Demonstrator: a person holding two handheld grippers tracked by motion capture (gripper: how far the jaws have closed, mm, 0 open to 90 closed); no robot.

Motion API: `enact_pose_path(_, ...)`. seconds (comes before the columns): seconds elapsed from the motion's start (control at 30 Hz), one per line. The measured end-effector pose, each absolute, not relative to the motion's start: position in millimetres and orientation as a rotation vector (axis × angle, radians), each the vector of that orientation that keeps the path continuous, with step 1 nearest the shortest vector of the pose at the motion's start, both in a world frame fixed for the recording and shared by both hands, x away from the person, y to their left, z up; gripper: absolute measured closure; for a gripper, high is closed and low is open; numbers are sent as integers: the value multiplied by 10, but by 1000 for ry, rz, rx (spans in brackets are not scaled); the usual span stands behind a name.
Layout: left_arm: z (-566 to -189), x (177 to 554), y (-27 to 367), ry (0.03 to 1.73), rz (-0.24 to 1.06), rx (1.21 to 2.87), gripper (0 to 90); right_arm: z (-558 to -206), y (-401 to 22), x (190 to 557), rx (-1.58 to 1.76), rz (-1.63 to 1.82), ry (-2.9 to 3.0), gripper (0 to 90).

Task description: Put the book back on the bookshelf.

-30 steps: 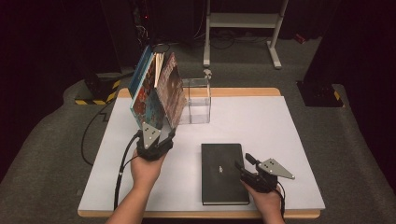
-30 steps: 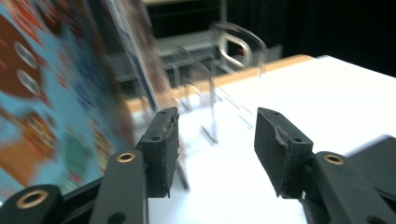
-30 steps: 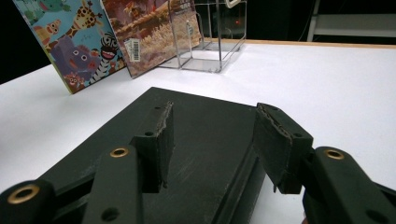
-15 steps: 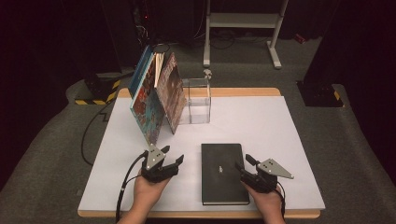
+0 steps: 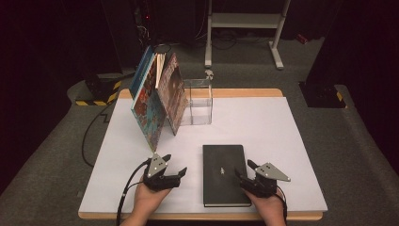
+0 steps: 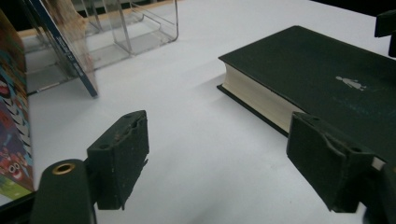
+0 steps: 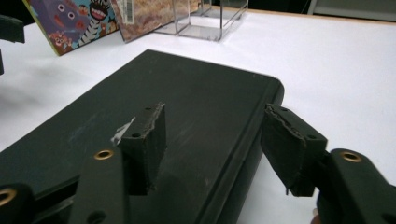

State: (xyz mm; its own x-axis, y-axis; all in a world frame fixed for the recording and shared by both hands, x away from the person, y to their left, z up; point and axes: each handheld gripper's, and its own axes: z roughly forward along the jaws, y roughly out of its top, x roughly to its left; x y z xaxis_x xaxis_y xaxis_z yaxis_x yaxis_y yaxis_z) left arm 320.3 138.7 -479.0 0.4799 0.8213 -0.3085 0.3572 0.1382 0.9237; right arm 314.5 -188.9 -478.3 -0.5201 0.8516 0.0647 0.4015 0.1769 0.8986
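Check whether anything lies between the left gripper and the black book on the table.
Nothing visible does. The left gripper sits low over bare white table, jaws apart with nothing between them, and the black book lies flat just to its right across an open gap. The leaning picture books stand farther back, out of that path.

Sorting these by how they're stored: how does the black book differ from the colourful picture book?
The black book lies flat on the table; the colourful picture book stands tilted, leaning toward the clear holder. The black book's cover is plain and dark, the picture book's busy with cartoon figures. The black book looks thicker. Both are closed.
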Motion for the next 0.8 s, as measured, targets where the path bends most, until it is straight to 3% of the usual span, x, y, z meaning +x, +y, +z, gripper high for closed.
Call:
enact_pose_path(0.17,-4845,3174,1382,1083,421,1488,182,-4753,-1934,3085,1233,1296,1987,331)
enact_pose_path(0.8,-4813,3124,1434,1095,383,1440,183,-4849,-1945,3044,1406,1321,2153,310)
